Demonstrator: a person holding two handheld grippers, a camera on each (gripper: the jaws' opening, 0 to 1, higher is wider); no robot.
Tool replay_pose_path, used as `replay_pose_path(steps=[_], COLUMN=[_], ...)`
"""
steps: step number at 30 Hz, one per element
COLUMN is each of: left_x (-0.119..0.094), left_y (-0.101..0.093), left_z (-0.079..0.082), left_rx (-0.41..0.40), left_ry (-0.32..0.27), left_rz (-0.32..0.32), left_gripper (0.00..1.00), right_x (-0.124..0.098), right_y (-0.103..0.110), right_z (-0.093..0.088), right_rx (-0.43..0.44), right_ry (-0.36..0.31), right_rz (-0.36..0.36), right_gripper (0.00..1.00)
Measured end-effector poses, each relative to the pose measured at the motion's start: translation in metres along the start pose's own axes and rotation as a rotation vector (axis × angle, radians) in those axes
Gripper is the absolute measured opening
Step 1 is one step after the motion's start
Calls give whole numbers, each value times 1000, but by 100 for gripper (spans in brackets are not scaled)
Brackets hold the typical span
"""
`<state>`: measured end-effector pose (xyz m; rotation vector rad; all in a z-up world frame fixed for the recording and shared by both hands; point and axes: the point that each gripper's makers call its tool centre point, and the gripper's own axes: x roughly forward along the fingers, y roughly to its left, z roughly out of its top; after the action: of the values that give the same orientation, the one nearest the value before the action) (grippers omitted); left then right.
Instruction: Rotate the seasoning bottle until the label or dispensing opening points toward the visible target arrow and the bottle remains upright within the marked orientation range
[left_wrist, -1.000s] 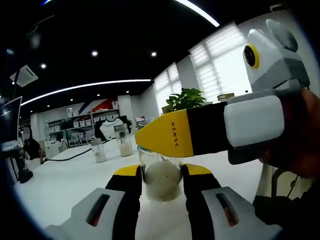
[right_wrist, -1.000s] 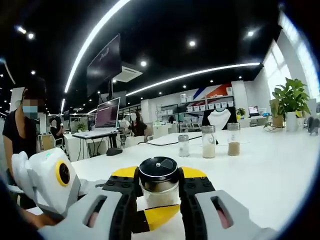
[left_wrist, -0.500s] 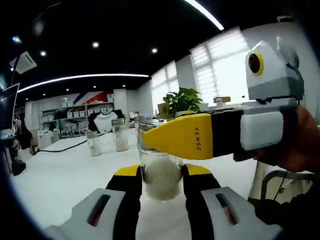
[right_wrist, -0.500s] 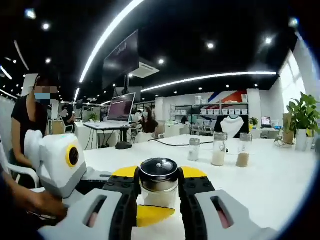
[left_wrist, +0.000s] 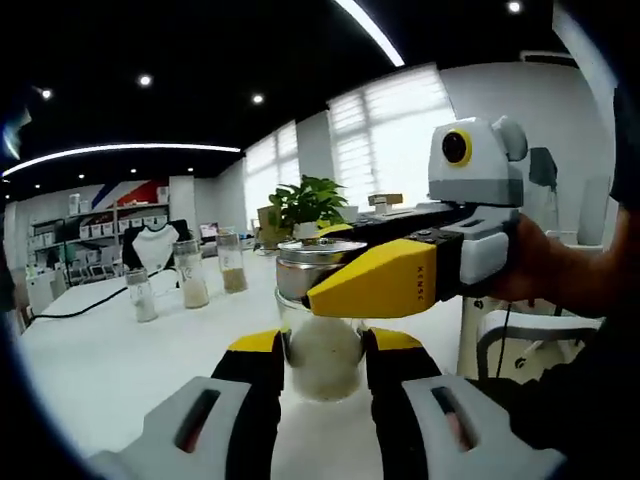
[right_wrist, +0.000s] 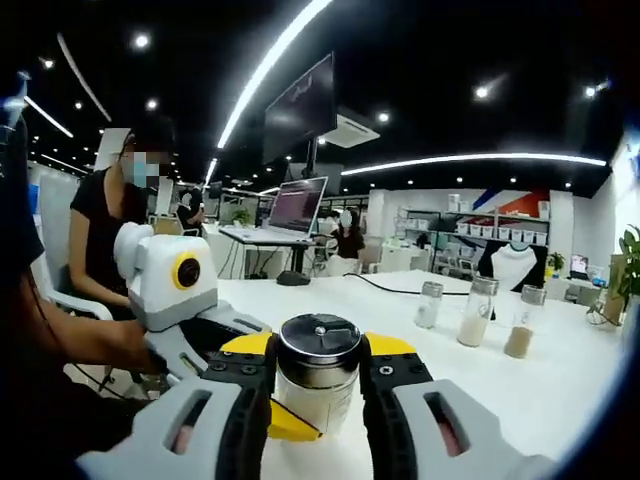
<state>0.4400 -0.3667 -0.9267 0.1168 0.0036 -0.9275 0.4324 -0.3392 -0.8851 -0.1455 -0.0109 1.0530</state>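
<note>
Seasoning bottle (left_wrist: 322, 350): you are pinching its glass body with the left gripper (left_wrist: 322, 372) and its cap with the right gripper (right_wrist: 318, 385), steadying it upright for turning.

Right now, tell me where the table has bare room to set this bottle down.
Bare white table lies between the held seasoning bottle and the three spare bottles farther back, and to their right. It is crowded at the bottle itself: the right hand-held gripper clamps its cap end, and the left hand-held gripper clamps its glass body.
</note>
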Motion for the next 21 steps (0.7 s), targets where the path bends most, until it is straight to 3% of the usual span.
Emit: replay_pose_path(steps=[1, 5, 8, 11, 15, 18, 19, 21], left_x=[-2, -7, -6, -2, 5, 11, 13, 17], left_y=[-6, -9, -6, -5, -1, 5, 8, 7], left_z=[-1, -4, -4, 1, 4, 7, 5, 6], left_rx=[-7, 27, 50, 0, 52, 26, 28, 41], left_ry=[2, 23, 25, 6, -8, -14, 6, -5], left_rz=[-51, -98, -79, -58, 16, 92, 152, 190], left_gripper=[34, 34, 34, 34, 35, 35, 34, 35], right_x=[0, 0, 2, 3, 2, -2, -3, -6], right_y=[5, 11, 11, 3, -5, -19, -22, -27], right_z=[0, -3, -2, 2, 4, 8, 8, 8], right_rx=[22, 17, -15, -3, -12, 52, 69, 137], right_ry=[-2, 31, 32, 13, 4, -32, -36, -71], right_rz=[32, 51, 15, -58, -123, -223, -249, -297], right_gripper=[31, 30, 30, 30, 30, 30, 30, 30])
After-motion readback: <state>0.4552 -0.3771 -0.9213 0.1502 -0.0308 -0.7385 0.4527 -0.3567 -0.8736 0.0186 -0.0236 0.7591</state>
